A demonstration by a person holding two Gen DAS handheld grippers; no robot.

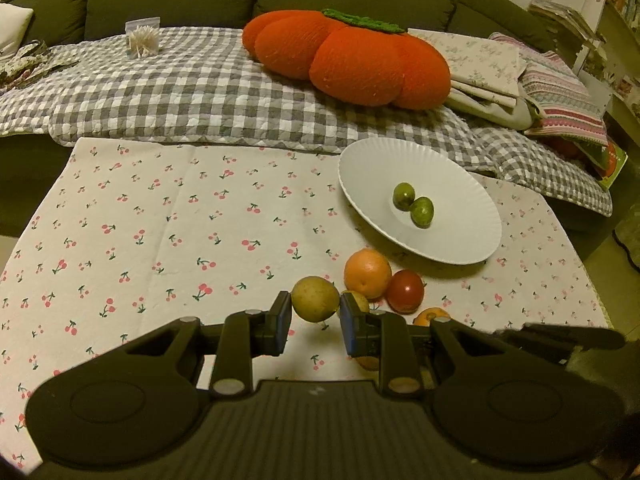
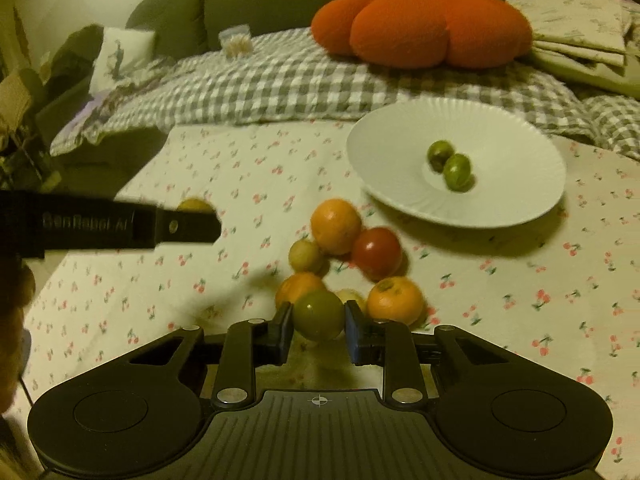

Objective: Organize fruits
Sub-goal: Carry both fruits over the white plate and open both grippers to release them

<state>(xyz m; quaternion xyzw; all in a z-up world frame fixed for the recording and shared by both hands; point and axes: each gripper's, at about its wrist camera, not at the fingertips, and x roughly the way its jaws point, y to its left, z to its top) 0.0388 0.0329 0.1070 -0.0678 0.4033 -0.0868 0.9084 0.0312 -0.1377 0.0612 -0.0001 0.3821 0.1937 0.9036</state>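
On the cherry-print cloth over the worktop we see a white plate carrying two small green fruits, with an orange and a red tomato loose just in front of it. Our left hand-held gripper is clamped on a yellowish fruit beside that cluster. Our right hand-held gripper is clamped on a green fruit at the pile's near edge.
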